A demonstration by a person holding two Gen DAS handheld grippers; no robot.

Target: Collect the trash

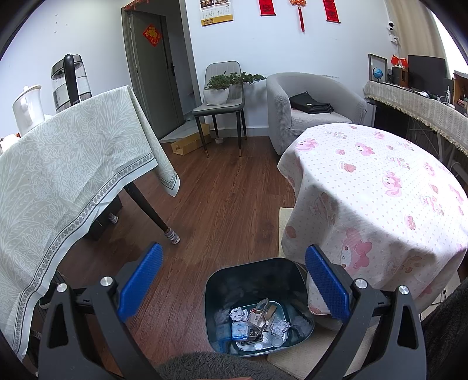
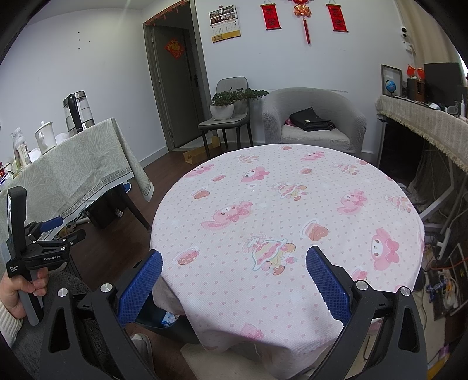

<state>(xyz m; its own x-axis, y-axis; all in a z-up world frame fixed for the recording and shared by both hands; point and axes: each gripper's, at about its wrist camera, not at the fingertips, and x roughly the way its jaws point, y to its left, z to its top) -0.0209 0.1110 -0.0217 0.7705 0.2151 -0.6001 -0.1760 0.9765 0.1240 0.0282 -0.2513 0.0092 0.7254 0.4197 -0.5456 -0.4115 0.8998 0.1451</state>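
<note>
The left gripper (image 1: 234, 286) hangs over the bin (image 1: 257, 307), fingers wide, holding nothing. The right gripper (image 2: 234, 286) is wide and empty over the table (image 2: 292, 210). No trash shows there; next, look for more.

"GenRobot.AI" stands in small white letters on the black body of the left gripper (image 2: 63, 231), seen left of the right gripper's fingers (image 2: 140, 283). Other print there, and on the wall calendar (image 2: 225, 23) and red scrolls (image 2: 270, 17), is too small to read.
</note>
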